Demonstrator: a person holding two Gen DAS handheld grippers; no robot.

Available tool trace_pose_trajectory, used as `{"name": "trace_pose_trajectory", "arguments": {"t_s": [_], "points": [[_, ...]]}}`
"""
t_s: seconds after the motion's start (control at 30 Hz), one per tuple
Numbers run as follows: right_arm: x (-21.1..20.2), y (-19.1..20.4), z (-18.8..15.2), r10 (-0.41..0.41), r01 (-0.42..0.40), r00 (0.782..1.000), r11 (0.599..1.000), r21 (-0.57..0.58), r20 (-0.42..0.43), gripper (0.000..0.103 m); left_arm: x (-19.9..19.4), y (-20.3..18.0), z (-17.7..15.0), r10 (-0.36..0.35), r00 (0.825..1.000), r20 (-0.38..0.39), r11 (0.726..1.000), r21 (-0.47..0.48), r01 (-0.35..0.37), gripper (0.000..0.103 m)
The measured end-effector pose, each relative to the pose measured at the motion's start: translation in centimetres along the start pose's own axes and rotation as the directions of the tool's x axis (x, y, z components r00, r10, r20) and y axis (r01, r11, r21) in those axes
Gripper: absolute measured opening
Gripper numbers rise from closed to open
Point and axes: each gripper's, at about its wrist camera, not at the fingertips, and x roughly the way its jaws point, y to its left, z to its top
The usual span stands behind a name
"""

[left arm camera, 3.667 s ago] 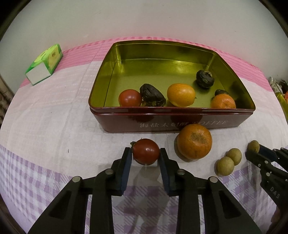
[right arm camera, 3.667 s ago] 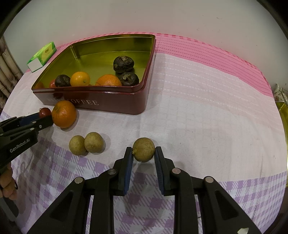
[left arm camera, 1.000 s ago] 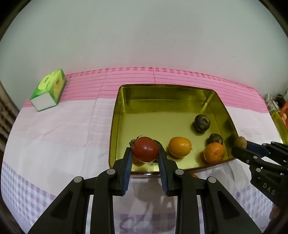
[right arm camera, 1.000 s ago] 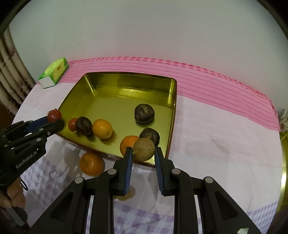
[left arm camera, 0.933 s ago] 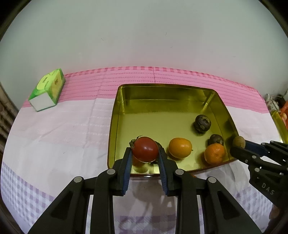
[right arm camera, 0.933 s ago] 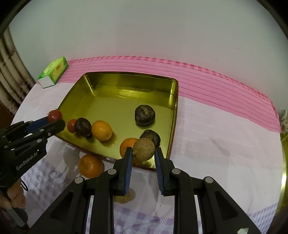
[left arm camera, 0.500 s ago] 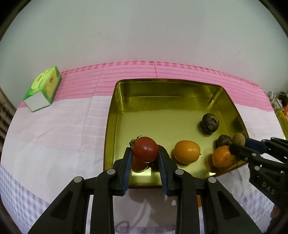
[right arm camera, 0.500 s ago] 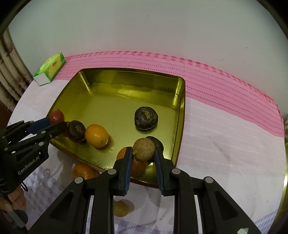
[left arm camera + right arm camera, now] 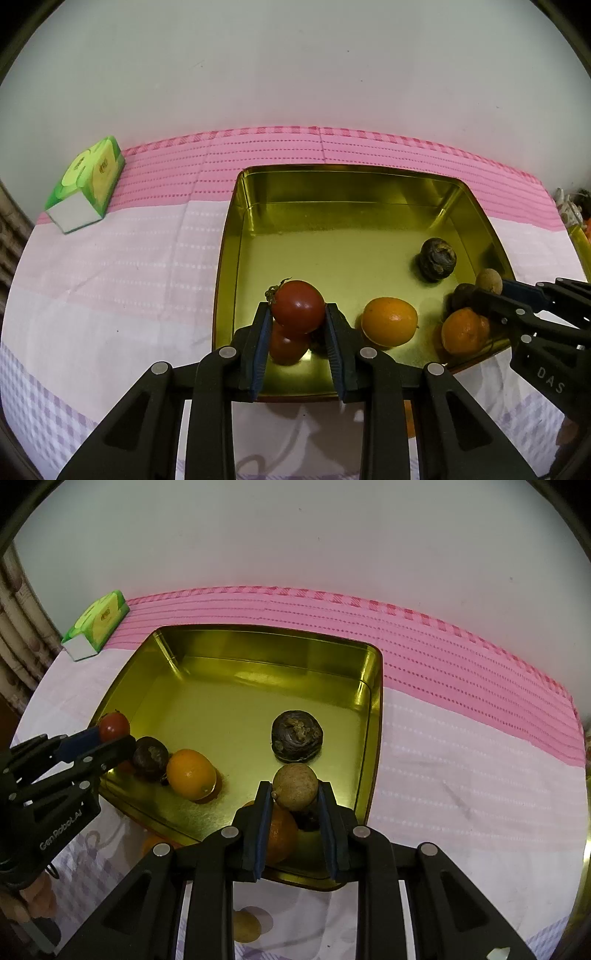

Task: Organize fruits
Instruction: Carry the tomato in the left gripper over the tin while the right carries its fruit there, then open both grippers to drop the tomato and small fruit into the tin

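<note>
Tin (image 9: 226,258) mid-table (image 9: 110,277); fruits along tin's near wall, one toward right wall; tissue box (image 9: 86,190) far-left of tin; both claws over tin's near edge.

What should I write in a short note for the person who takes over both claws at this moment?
Left claw: shut on a red tomato, held above the near left corner of the gold tin.
Right claw: shut on a tan round fruit, above the tin's near right corner.
In the tin: another tomato, two oranges, and dark wrinkled fruits.
Left to do: release both fruits into the tin, then fetch the orange and the tan fruit lying on the cloth in front of it.
</note>
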Motion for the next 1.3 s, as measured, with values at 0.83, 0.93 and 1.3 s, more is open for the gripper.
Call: {"name": "trace_pose_trajectory", "arguments": {"t_s": [0.83, 0.93, 1.3], "points": [[-2.6, 0.4, -1.0, 0.009, -0.010, 0.999, 1.000, 0.025, 0.040, 0.033, -1.8, -0.3, -0.5, 0.011, 1.000, -0.009, 1.000, 0.007, -0.011, 0.039], [-3.4, 0.4, -1.5, 0.009, -0.011, 0.999, 0.999, 0.031, 0.051, 0.033, -2.6, -0.2, -1.0, 0.019, 1.000, 0.002, 1.000, 0.009, -0.019, 0.039], [-5.7, 0.9, -4.5, 0.004, -0.006, 0.998, 0.999, 0.040, 0.069, 0.034, -5.7, 0.0, -4.2, 0.041, 0.999, 0.033, 0.999, 0.007, -0.042, 0.039]]}}
